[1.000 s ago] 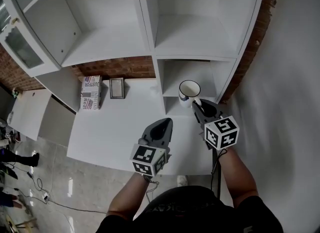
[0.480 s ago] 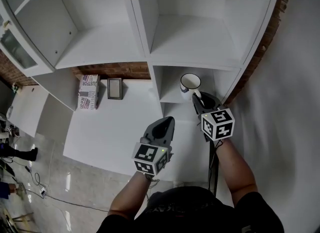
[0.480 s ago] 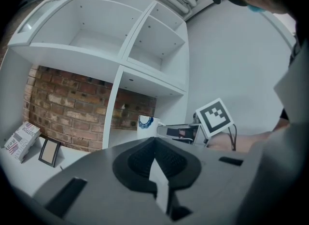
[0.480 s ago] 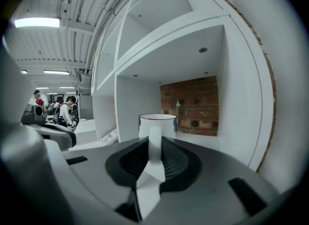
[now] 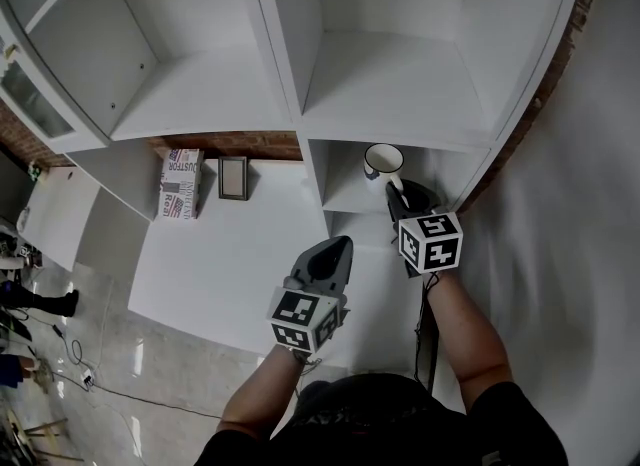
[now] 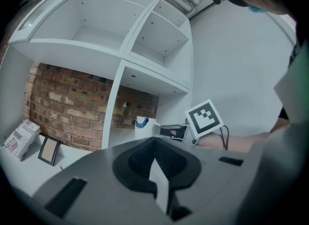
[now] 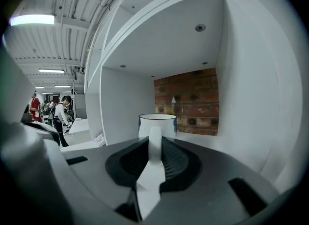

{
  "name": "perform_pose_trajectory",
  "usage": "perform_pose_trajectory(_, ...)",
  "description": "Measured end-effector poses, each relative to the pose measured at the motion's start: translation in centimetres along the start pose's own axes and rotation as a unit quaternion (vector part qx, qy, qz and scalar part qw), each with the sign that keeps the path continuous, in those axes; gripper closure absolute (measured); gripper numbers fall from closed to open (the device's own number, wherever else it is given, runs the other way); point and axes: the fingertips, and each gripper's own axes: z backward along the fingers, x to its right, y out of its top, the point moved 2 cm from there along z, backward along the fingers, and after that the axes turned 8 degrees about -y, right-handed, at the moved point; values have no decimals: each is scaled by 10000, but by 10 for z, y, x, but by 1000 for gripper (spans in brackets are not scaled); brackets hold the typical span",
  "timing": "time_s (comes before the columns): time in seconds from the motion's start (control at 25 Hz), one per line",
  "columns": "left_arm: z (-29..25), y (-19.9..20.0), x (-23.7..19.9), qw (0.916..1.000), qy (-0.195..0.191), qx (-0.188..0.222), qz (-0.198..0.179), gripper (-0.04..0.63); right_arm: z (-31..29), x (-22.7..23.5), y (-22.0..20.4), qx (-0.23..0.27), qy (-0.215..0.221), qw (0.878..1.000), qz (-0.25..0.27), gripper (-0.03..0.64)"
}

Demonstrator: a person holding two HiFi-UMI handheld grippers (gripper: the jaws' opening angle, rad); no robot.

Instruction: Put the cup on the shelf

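Advanced since earlier: white ceramic cup with blue trim (image 5: 384, 161), at one o'clock, now inside white lower shelf compartment (image 5: 345, 192). Handle clamped by right gripper (image 5: 397, 192); left gripper (image 5: 335, 246) closed, empty. Outstanding: set-down, release.

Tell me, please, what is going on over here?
A person holds a tool in each hand. The right tool grips a white cup by its handle, upright inside the lower right compartment of the shelf; whether it rests there yet is unclear. The left tool is shut and empty above the white table.
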Motion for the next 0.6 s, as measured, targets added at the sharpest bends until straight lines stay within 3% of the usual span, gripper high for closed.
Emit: perform_pose_trajectory(0.6, -9, -1, -3, 10000, -40, 3, 69, 591, -20, 4, -3, -39, -158, 9998, 77, 554)
